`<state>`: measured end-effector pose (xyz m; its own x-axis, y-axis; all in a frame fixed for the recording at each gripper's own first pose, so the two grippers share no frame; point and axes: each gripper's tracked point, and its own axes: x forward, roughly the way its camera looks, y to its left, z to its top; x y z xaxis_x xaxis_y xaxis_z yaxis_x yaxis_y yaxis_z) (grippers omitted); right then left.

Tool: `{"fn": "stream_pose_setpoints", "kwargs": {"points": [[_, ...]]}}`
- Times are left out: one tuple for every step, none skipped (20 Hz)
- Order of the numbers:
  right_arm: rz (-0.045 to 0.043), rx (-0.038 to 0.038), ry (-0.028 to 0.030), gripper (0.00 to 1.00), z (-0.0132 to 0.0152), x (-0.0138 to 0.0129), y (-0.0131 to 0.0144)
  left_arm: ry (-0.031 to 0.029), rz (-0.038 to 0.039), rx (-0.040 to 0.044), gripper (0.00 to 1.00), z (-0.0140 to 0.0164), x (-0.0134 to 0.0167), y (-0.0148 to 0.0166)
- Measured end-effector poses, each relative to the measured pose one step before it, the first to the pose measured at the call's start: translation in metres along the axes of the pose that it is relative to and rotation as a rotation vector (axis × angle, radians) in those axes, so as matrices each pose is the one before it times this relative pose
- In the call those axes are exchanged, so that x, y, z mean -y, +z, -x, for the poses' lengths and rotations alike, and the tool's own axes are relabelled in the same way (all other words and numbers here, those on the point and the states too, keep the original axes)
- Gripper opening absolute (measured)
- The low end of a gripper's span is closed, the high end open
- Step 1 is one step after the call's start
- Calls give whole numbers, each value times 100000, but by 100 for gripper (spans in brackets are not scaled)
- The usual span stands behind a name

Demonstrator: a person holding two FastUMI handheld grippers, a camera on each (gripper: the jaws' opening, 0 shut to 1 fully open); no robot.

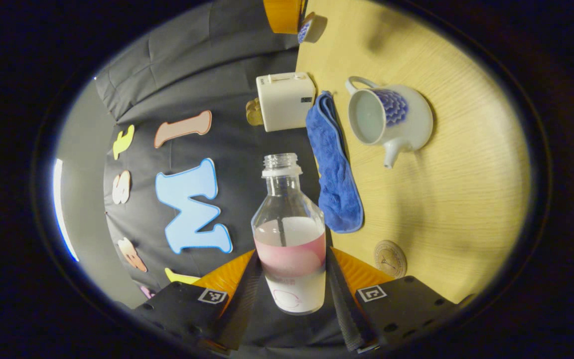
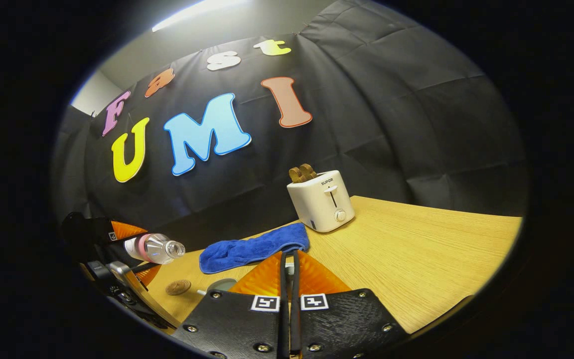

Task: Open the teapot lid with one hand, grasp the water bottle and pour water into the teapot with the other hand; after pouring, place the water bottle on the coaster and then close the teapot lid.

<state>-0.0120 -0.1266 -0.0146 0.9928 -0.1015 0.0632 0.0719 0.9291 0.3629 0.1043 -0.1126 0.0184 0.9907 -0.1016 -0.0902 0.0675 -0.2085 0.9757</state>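
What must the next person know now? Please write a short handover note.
Left tongs: shut on the water bottle, which is uncapped, partly full and tilted.
Right tongs: shut on the teapot lid, held up.
The teapot stands open beside the blue cloth. The coaster is bare.
Done: lid off, bottle grasped.
Left: pour if not yet done, bottle on coaster, lid back.

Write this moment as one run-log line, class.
left gripper: shut on water bottle, tilted | teapot: lid off | right gripper: fingers close together, holding lid | coaster: bare
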Motion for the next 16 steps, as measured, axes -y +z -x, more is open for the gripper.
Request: {"fn": "stream_pose_setpoints", "kwargs": {"points": [[-38,-32,-39,1,38,34,-47,37,-1492,0,87,-78,84,104],[-79,-114,-44,1,-50,39,32,95,-1257,196,87,101,-5,-78],[-112,-122,37,1,3,-39,-117,190,-1123,87,87,73,-37,141],[-59,-6,-8,1,62,-5,81,329,-1151,182,87,7,-101,66],[62,6,7,1,-1,55,-17,375,-1182,90,87,60,-49,109],[42,53,12,1,12,-10,36,288,-1097,366,87,12,-36,42],[62,-92,61,1,-26,-24,-92,374,-936,189,87,25,-82,170],[56,-98,38,1,11,-19,14,229,-1004,60,87,-52,-86,88],[53,-64,67,1,1,-36,-34,101,-663,5,87,-23,52,94],[79,12,2,1,13,-24,83,63,-515,76,87,-5,-76,12],[31,-28,12,1,-28,17,-62,39,-551,155,87,50,-31,29],[-55,29,76,1,20,-1,40,122,-598,-85,87,-47,-74,36],[25,-40,-6,1,-30,21,-74,153,-829,-56,87,-50,-13,43],[-35,-45,90,1,-6,14,6,93,-684,174,87,62,-54,32],[6,-60,97,1,19,-49,1,-137,-374,78,87,-16,48,36],[121,-62,29,1,23,12,11,-15,-240,60,87,5,-57,-25]]}}
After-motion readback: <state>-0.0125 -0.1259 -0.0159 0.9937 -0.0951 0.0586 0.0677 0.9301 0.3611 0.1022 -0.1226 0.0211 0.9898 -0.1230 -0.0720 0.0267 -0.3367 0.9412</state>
